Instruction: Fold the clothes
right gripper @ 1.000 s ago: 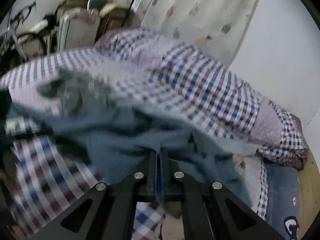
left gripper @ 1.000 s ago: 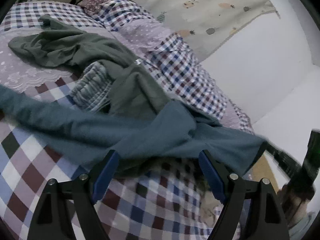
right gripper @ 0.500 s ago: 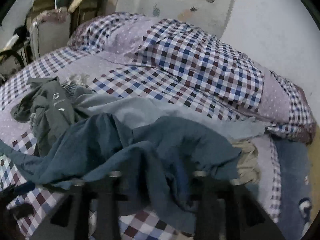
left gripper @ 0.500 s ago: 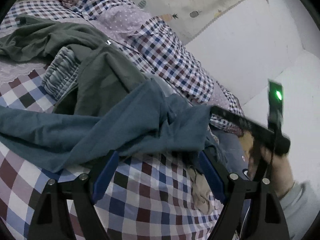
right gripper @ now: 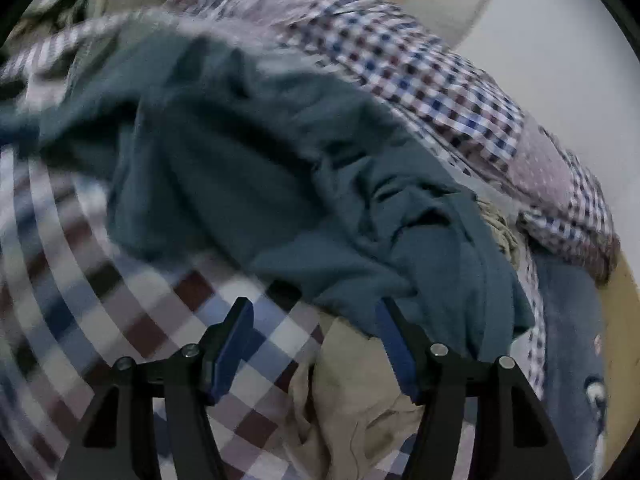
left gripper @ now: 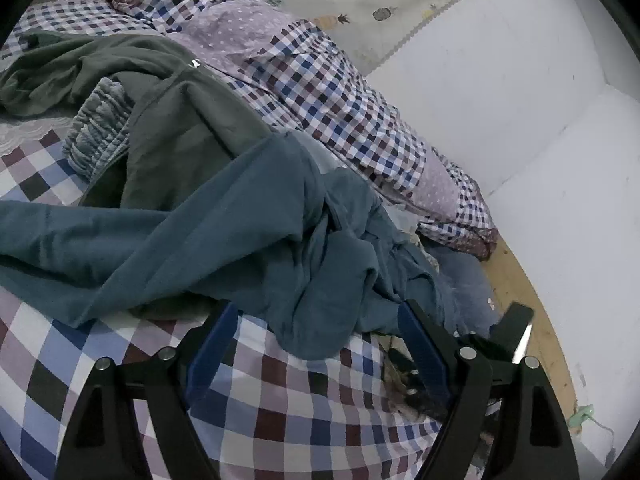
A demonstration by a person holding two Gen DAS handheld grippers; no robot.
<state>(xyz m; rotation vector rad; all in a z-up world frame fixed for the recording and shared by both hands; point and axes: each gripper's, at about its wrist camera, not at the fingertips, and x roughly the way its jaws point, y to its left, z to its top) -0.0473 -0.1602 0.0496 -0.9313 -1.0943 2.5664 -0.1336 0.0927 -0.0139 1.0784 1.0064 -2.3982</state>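
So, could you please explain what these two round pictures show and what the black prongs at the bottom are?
There is no robot here: a person holds a two-finger gripper in each hand, and a wide-angle camera on each looks forward along its fingers. That is why the pictures look round and bent.

One picture comes from the left gripper, the other from the right gripper. The black prongs with blue pads are the fingers. Both grippers are open and hold nothing.

Both look at a bed with a checked cover. A crumpled blue garment lies just ahead of both grippers. Behind it, the left view shows a dark green garment and a striped grey piece. The right view, blurred by motion, shows a beige cloth between its fingers.
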